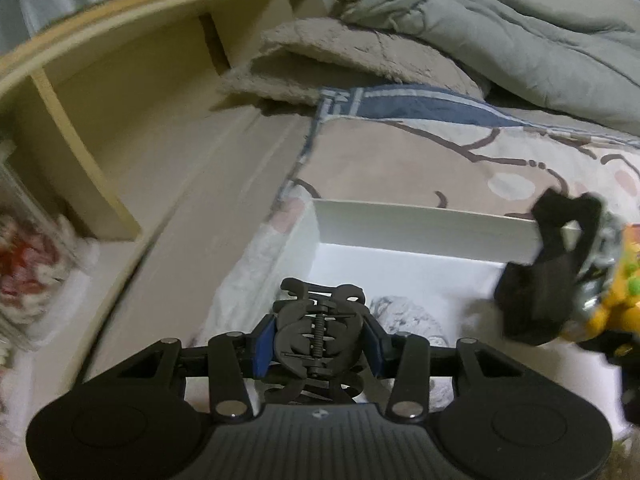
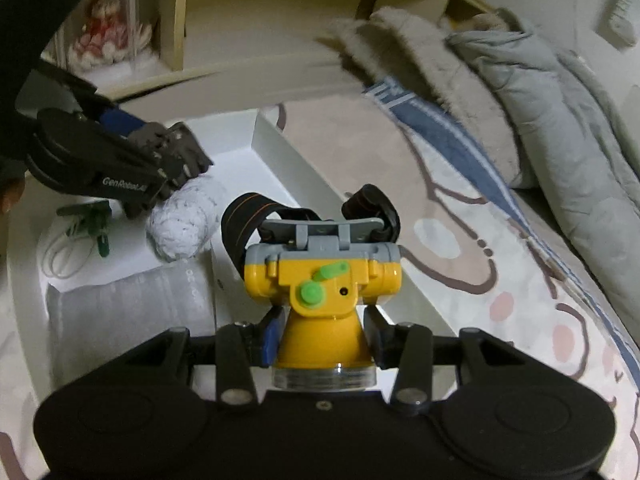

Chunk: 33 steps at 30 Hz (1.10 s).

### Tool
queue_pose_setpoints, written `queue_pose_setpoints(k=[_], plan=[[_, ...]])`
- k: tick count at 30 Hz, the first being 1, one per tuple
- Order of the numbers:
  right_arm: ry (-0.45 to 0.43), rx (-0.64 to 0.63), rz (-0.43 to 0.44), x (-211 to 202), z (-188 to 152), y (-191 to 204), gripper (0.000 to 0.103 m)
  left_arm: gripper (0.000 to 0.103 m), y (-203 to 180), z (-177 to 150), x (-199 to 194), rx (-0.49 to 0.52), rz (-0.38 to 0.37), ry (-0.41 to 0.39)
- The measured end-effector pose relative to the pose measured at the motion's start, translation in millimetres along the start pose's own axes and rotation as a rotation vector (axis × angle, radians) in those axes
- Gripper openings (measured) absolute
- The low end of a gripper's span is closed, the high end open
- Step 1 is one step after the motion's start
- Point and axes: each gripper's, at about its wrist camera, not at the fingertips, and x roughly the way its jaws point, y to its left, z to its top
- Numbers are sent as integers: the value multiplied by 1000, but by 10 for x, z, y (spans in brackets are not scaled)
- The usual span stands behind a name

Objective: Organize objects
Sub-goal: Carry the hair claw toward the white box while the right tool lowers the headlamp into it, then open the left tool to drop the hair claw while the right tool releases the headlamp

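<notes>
Yellow plastic is showing between the fingers of the right gripper (image 2: 322,338), which is clamping the cone-shaped body of a headlamp (image 2: 322,280) whose black strap (image 2: 248,220) is looping out above the white box (image 2: 280,148) on the bed. The left gripper (image 1: 320,344) is pinching a black hair claw clip (image 1: 318,336) over that box, just above a white knitted bundle (image 2: 184,220). A green clip (image 2: 94,220) is lying in the box near the bundle.

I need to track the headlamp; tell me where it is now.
The yellow headlamp sits clamped in the right hand-held gripper, above the white box's right wall, right of the white yarn ball.
</notes>
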Motion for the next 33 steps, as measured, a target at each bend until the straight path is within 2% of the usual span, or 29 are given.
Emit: queue_pose_setpoints(k=[2,5,6,7,10,15,19,25,33], plan=[[-21,-14,52,39,23,14,44,46,8,15,27,-20,-40,-2],[-21,-56,117,130,83,64,44,46,7,32,66,-35,-49,-1],[6,-65,111,193,93,73,46,46,8,30,77,-34,-45,-3],[24,-69,87,245,92,73,53,46,12,28,93,-37,-47,-4],[22,-45,14,267,41,4,58,46,42,21,133,-52,-67,3],[6,105,70,115,-21,-283,60,46,118,44,70,-92,-107,24],[-8,135,53,-35,-70,-386,61,44,191,17,16,-153,-148,73],[-27,177,54,-275,-160,-471,61,44,228,-38,-51,-182,-155,95],[-82,220,76,-609,-234,-481,61,45,287,-41,-382,-190,-126,30]])
